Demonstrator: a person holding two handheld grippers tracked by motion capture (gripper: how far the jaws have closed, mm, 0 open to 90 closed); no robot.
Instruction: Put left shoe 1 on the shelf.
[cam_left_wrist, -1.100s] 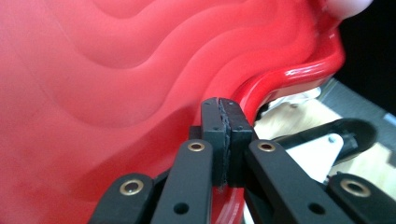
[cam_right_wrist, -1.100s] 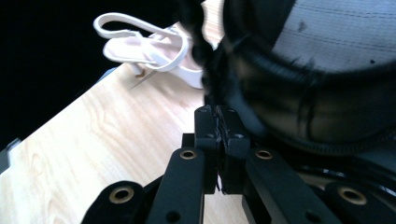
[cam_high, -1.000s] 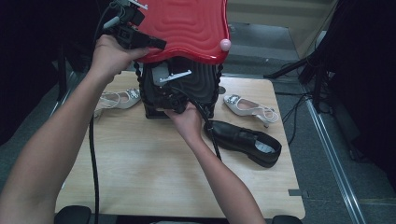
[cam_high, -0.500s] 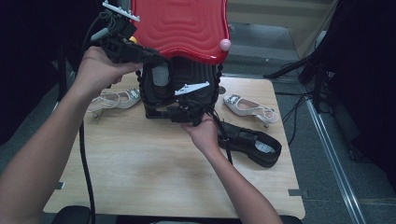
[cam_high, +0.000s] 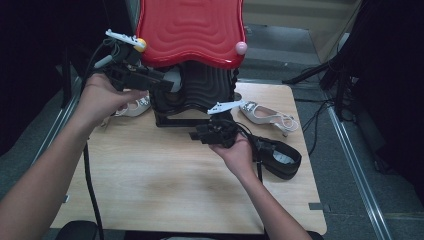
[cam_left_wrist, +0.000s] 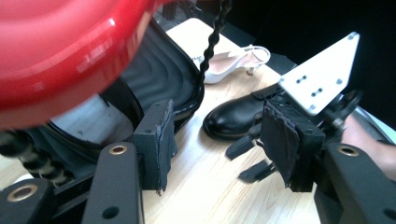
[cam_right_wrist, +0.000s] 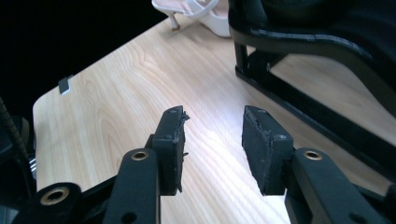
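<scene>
Fingers of both grippers stand apart with nothing between them, and both pairs of jaws have just been opening. From the high view, the left gripper (cam_high: 167, 84) is held at the left side of the black case with a ribbed red lid (cam_high: 192, 30), which stands open at the far middle of the pale wooden table (cam_high: 150, 185), while the right gripper (cam_high: 197, 136) hovers just in front of the case's base. A black leather boot (cam_high: 280, 159) lies on its side right of that hand, a white strappy heeled sandal (cam_high: 265, 115) lies beyond it, and a second white sandal (cam_high: 131, 106) lies left of the case, partly hidden by the left hand (cam_high: 102, 97). Seen along the left gripper view, its wide-set pads (cam_left_wrist: 159, 142) frame bare tabletop, the glossy red lid looms at upper left above the dark ribbed interior, and the boot and the right gripper with its grey three-cornered plate (cam_left_wrist: 324, 77) sit beyond. Seen along the right gripper view, its moderately parted pads (cam_right_wrist: 264, 144) hang over bare wood, with the case's black base frame (cam_right_wrist: 299, 100) to the right.
</scene>
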